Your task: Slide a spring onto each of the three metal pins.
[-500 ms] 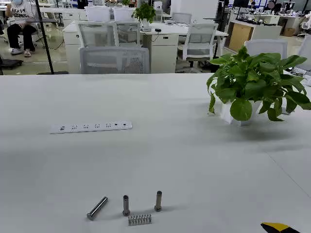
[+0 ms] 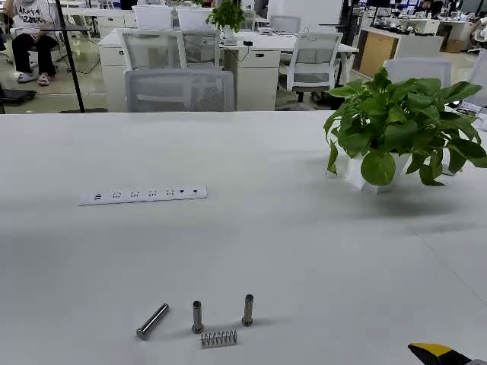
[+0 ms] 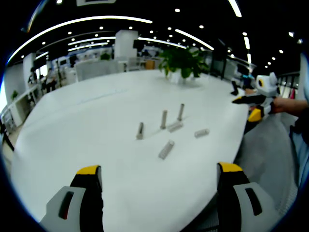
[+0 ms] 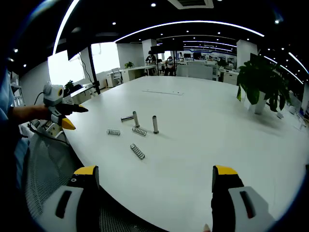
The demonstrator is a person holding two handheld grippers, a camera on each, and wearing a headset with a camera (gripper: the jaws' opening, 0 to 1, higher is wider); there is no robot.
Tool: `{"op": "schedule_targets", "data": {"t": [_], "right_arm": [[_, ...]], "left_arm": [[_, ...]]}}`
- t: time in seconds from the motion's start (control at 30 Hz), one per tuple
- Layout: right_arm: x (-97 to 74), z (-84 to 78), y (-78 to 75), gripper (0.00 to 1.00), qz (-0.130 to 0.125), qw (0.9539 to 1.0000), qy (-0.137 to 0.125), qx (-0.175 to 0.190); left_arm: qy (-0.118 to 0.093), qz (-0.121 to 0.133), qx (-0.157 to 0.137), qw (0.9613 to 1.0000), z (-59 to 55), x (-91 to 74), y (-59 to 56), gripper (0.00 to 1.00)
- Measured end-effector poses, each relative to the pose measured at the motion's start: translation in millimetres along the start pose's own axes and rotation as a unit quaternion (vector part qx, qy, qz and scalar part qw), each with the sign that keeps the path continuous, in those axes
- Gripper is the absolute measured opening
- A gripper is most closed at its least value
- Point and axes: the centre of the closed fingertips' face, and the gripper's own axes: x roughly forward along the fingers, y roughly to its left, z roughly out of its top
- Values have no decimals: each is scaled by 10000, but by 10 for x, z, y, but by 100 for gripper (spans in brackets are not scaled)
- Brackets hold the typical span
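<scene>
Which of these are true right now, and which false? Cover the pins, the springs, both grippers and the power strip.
1. One pin lies flat; the other two pins stand upright. True.
2. A spring is already on a pin. False: all three springs lie loose on the table.
3. The left gripper and the right gripper are open, holding nothing. True.
4. The power strip touches the pins. False: the power strip lies well apart, farther across the table.

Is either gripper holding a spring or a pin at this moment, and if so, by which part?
Nothing is held. The left gripper and the right gripper are both open with empty jaws; the springs and pins rest on the table.
</scene>
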Motion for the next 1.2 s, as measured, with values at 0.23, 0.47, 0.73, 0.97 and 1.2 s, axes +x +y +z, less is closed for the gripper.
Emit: {"op": "schedule_targets", "data": {"t": [0.23, 0.47, 0.73, 0.97, 1.2], "right_arm": [[-14, 22, -42, 99, -41, 10000, -34, -54], [-7, 45, -26, 99, -9, 9999, -65, -89], [12, 73, -13, 99, 23, 9999, -135, -81], [29, 89, 13, 99, 90, 9998, -143, -118], [60, 73, 31, 99, 174, 9998, -95, -101]], "left_arm": [[23, 3, -8, 10000, 10, -1, 9, 100], [-22, 12, -17, 10000, 62, 9, 21, 100], [42, 21, -44, 10000, 64, 38, 34, 97], [87, 58, -180, 9998, 57, 94, 88, 95], [184, 76, -269, 9994, 169, 173, 178, 88]]}}
